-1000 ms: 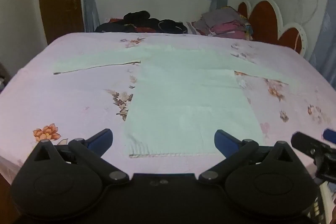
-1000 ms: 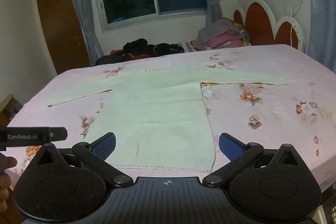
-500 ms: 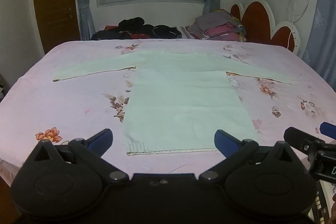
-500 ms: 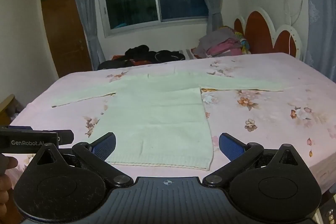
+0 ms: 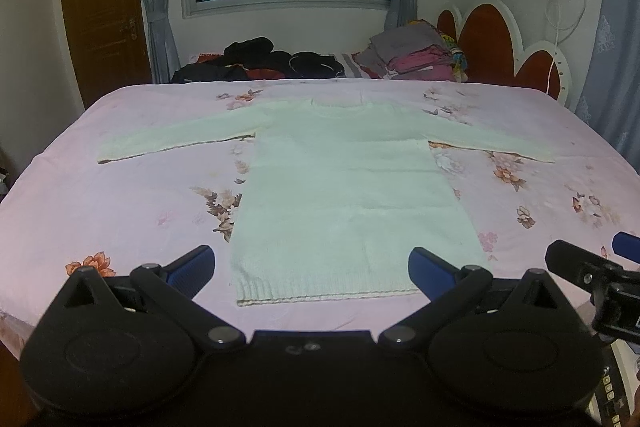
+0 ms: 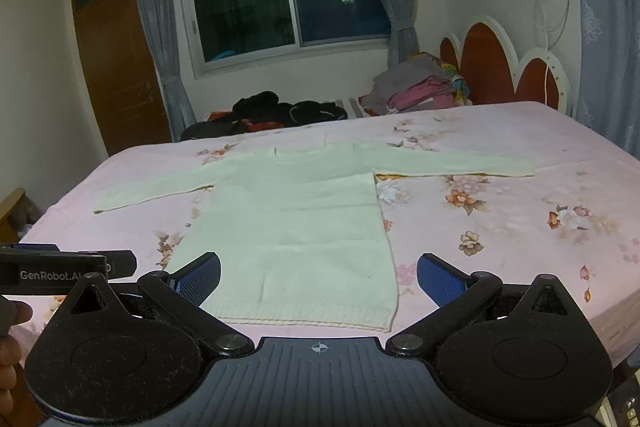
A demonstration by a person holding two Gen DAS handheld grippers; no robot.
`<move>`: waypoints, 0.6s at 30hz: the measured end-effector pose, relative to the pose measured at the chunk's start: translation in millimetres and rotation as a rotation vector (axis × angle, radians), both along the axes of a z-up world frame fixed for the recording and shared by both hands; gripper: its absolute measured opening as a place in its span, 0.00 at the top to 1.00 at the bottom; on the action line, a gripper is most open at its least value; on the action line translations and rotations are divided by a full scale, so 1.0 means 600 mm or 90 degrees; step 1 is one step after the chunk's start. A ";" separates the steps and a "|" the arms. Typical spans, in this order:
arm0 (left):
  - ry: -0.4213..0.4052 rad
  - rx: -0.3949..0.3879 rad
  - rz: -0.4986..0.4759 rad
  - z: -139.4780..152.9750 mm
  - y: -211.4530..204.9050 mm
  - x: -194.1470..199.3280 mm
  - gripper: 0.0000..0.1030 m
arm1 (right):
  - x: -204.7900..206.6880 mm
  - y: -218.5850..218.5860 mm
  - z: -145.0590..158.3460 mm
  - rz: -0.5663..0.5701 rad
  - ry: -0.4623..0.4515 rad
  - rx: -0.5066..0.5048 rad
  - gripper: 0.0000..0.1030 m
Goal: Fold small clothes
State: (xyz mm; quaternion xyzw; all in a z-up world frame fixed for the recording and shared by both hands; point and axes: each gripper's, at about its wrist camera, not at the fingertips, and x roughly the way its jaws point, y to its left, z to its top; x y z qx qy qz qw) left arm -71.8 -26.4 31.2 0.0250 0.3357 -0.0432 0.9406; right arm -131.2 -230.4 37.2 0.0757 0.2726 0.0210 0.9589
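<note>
1. Claw-wise, we are holding our left claw (image 5: 311, 269) and right claw (image 6: 319, 277) spread wide, both empty, just short of the sweater's hem.
2. We are seeing the pale green sweater (image 5: 344, 195) lying flat mid-bed (image 5: 120, 199), sleeves outstretched.

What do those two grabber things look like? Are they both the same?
Nearly the same. The left gripper has two black arms on round black discs, ending in blue ribbed fingertips. The right gripper matches, but its base is dark grey with ridges and a small crosshair mark. Seen from the right camera, the left one's side has white letters reading GenRobot.AI. No cables or sleeves show.
</note>
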 end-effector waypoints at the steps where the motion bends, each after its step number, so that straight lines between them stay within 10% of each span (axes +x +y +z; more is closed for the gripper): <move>1: 0.000 0.001 0.000 0.001 -0.004 0.003 0.00 | 0.002 0.000 -0.001 0.000 -0.001 0.000 0.00; 18: 0.002 0.006 0.002 0.002 -0.015 0.002 0.00 | 0.005 -0.020 -0.008 -0.003 -0.002 0.002 0.00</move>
